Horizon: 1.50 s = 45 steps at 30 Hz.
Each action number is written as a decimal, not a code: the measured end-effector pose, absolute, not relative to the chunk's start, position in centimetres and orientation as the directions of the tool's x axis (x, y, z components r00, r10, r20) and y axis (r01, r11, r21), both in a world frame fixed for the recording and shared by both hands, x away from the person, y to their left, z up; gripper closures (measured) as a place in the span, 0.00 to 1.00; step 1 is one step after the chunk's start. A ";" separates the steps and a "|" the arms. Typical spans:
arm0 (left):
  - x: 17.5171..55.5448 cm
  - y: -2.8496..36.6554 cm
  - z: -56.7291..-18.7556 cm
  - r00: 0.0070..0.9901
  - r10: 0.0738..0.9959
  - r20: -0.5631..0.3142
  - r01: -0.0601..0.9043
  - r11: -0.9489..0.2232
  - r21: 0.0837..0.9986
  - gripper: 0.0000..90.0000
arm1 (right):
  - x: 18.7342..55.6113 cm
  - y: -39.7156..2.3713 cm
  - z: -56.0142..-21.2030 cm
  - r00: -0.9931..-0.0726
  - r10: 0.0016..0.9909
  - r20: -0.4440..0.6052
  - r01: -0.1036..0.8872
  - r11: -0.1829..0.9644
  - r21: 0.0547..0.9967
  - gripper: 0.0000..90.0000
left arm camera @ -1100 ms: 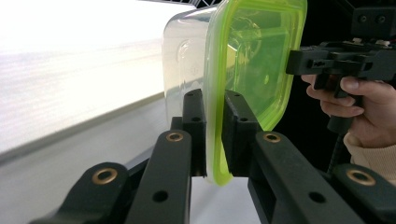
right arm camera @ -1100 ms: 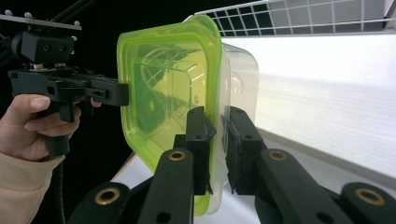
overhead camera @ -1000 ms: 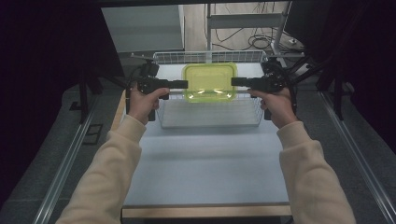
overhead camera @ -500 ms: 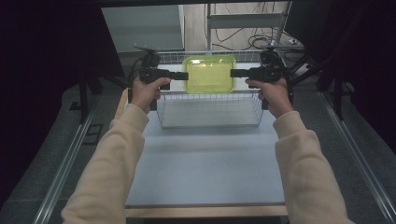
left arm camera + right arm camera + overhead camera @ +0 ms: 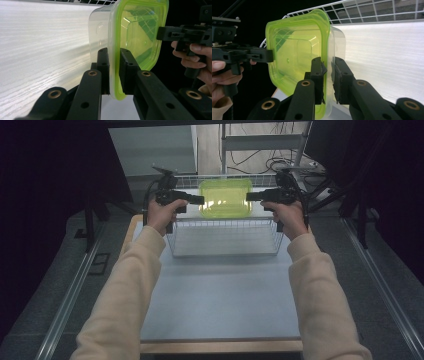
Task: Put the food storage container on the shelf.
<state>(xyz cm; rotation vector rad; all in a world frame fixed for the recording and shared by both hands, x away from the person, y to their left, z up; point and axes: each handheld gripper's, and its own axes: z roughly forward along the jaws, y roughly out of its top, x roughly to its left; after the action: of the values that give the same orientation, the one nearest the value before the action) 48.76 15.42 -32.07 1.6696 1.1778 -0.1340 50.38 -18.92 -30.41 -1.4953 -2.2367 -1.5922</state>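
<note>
The green-lidded container (image 5: 225,198) is held between both grippers above the wire basket (image 5: 225,237). Its left rim is clamped by the left gripper (image 5: 113,72). Its right rim is clamped by the right gripper (image 5: 327,77).

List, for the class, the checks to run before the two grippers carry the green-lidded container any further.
1. Left gripper clamps the rim of the container: ok.
2. Right gripper clamps the opposite rim: ok.
3. Green lid seated all round: cannot tell, the far edge is hidden.
4. Container clear of the wire basket rim: ok in the high view.
5. Container held level: cannot tell.
6. Container contents: nothing shows through the lid: ok.
</note>
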 end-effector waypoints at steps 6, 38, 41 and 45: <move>49.4 15.1 -32.1 0.494 0.642 -0.586 0.737 0.049 0.674 0.87 | 51.0 -18.9 -30.8 -0.529 0.687 0.498 0.687 0.002 0.726 0.86; 44.0 15.9 -31.6 0.587 0.678 -0.443 0.568 0.045 0.822 0.23 | 45.4 -20.0 -31.2 -0.627 0.740 0.243 0.459 0.099 0.883 0.37; 41.9 16.5 -32.1 0.607 0.675 -0.418 0.548 0.024 0.836 0.24 | 43.5 -20.7 -31.9 -0.655 0.724 0.216 0.433 0.125 0.893 0.36; 38.8 16.9 -33.6 0.632 0.675 -0.382 0.526 -0.011 0.850 0.24 | 40.7 -21.2 -33.4 -0.696 0.703 0.147 0.387 0.194 0.901 0.35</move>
<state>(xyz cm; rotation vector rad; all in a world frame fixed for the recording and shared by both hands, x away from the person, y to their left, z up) 38.76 16.95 -33.62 1.6679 0.9991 0.1558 40.69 -21.16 -33.42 -1.2528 -2.6407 -1.8227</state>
